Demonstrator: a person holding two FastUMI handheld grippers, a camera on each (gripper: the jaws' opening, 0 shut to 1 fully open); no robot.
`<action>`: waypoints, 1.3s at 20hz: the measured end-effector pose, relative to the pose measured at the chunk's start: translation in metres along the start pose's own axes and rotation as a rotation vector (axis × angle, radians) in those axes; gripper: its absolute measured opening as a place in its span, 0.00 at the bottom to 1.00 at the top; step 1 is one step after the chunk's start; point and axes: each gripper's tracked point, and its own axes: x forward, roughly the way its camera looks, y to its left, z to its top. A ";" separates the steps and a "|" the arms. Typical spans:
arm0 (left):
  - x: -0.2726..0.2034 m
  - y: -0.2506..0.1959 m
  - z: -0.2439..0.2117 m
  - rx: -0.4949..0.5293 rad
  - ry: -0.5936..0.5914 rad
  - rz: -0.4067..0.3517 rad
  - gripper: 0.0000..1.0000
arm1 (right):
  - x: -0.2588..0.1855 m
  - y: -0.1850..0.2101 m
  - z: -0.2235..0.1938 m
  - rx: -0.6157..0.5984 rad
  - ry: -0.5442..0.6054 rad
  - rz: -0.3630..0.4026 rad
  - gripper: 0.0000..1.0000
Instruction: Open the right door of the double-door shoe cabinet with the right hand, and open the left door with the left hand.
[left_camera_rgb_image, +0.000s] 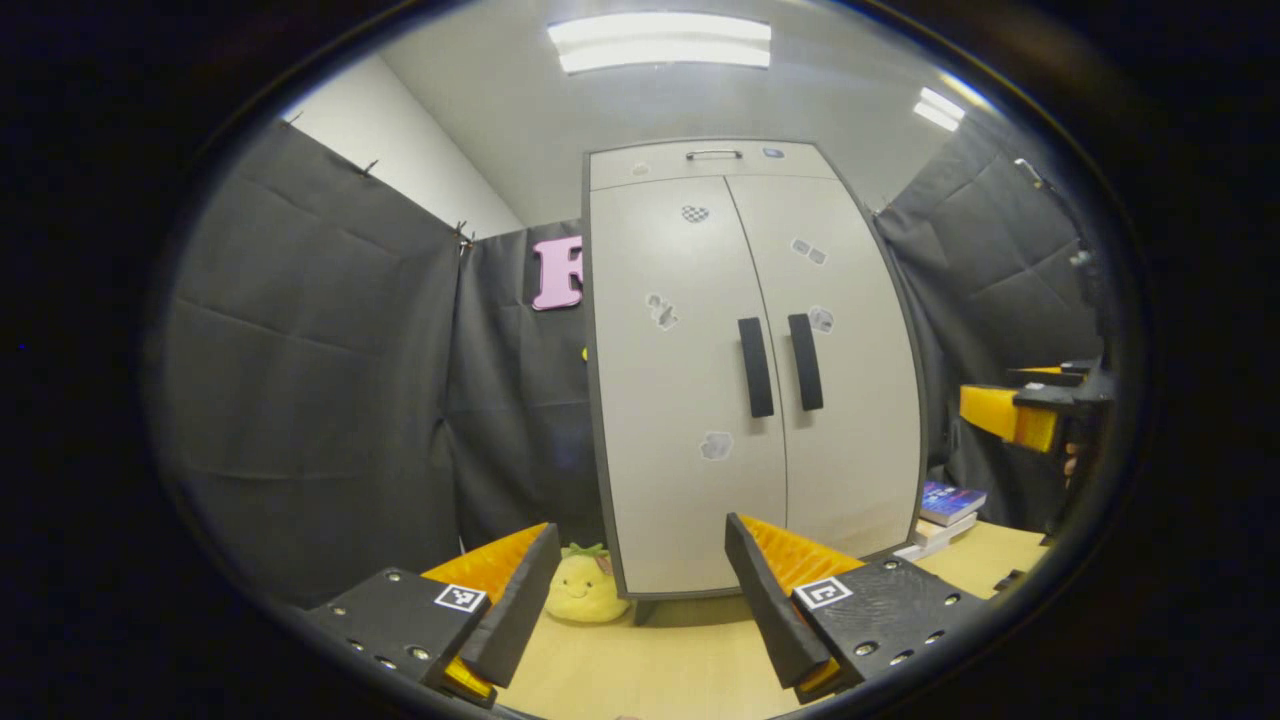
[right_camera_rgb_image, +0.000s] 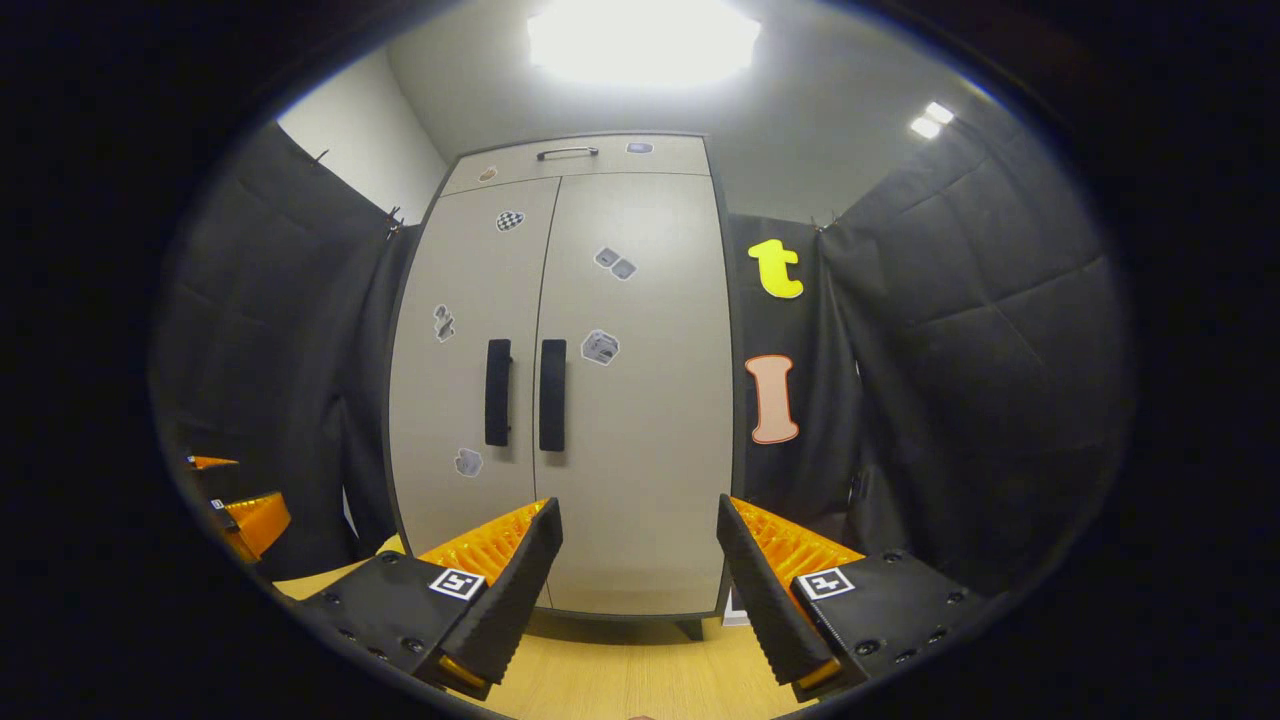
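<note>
The tall pale grey double-door shoe cabinet (left_camera_rgb_image: 750, 370) stands upright on the light wooden desk (left_camera_rgb_image: 660, 660), at its far edge, in front of the black cloth wall. Both doors are closed. The left door (left_camera_rgb_image: 675, 380) and the right door (left_camera_rgb_image: 850, 370) meet in the middle, and two black vertical bar handles sit side by side there: the left handle (left_camera_rgb_image: 756, 367) and the right handle (left_camera_rgb_image: 805, 362). Small grey stickers are scattered on both doors, and a narrow top panel with a thin metal handle (left_camera_rgb_image: 714, 154) lies above them.

In the left gripper view, the left hand-held gripper (left_camera_rgb_image: 640, 590) is held low over the desk and points at the cabinet's left door; its fingers stand wide apart with nothing between them, well apart from the cabinet. A yellow plush toy with a green tuft (left_camera_rgb_image: 585, 588) sits on the desk just beside the cabinet's left bottom corner, and some stacked books (left_camera_rgb_image: 945, 510) lie near its right bottom corner.

In the right gripper view, the right hand-held gripper (right_camera_rgb_image: 640, 585) also points level at the cabinet (right_camera_rgb_image: 565, 380), toward the right door (right_camera_rgb_image: 635, 390), with its fingers spread open and empty, not touching the handles (right_camera_rgb_image: 552, 394).
</note>
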 end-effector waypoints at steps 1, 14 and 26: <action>0.000 0.002 -0.001 0.002 0.000 0.008 0.96 | 0.008 0.002 0.002 0.006 0.009 -0.002 0.96; -0.024 0.060 -0.010 0.003 0.017 0.125 0.96 | 0.090 0.047 0.038 -0.010 -0.030 0.057 0.97; -0.036 0.069 -0.018 0.011 0.028 0.133 0.96 | 0.168 0.091 0.052 -0.052 -0.021 0.077 0.97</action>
